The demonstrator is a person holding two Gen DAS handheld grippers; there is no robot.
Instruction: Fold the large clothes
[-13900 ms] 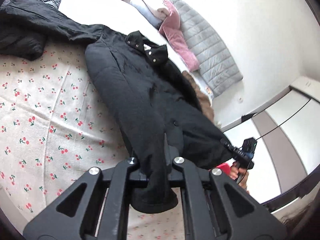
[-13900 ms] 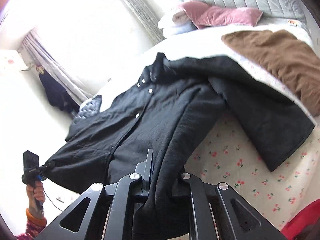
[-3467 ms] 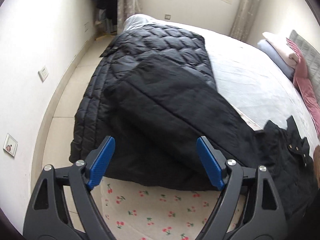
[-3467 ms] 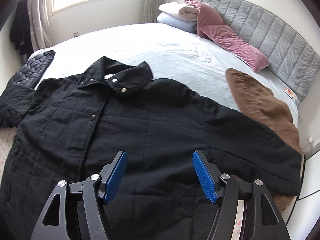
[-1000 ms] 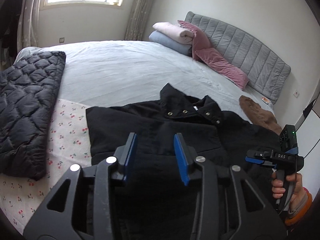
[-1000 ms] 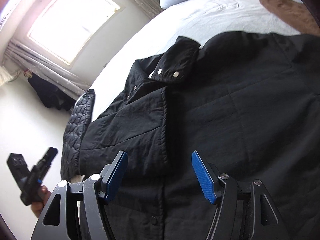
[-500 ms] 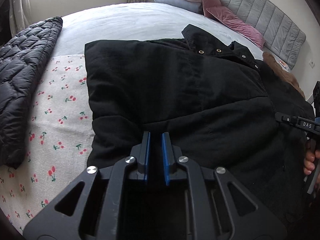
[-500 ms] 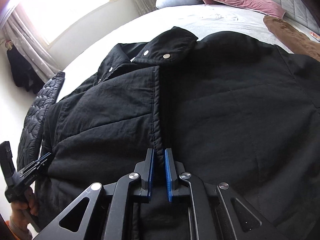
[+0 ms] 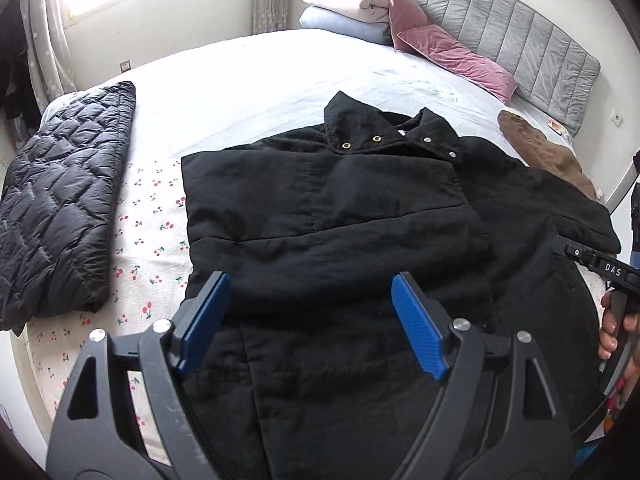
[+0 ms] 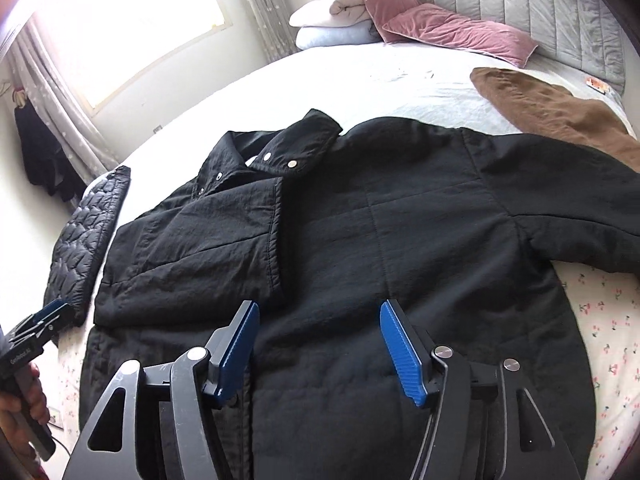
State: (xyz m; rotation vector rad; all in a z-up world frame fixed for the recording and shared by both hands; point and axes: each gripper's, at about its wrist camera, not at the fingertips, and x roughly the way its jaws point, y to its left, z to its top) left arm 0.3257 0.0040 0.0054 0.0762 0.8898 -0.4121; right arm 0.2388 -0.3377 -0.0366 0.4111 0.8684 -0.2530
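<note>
A black coat [image 9: 340,216] lies spread, collar toward the headboard, across the foot half of the bed [image 9: 248,72]. One sleeve is already folded over its chest; the other sleeve [image 10: 560,184] reaches out flat toward the bed's far side edge, partly over a brown garment [image 10: 552,108]. The left hand-held gripper [image 9: 310,322] hovers above the folded panel, its jaws opening with nothing pinched between them. The right hand-held gripper [image 10: 320,346] hangs over the coat's middle, its jaws likewise opening and empty. The sleeve fold appears half done; the next move likely calls for a grip on the outstretched sleeve, to bring it across. A quilted black jacket [image 9: 60,208] rests folded along the opposite bed edge.
</note>
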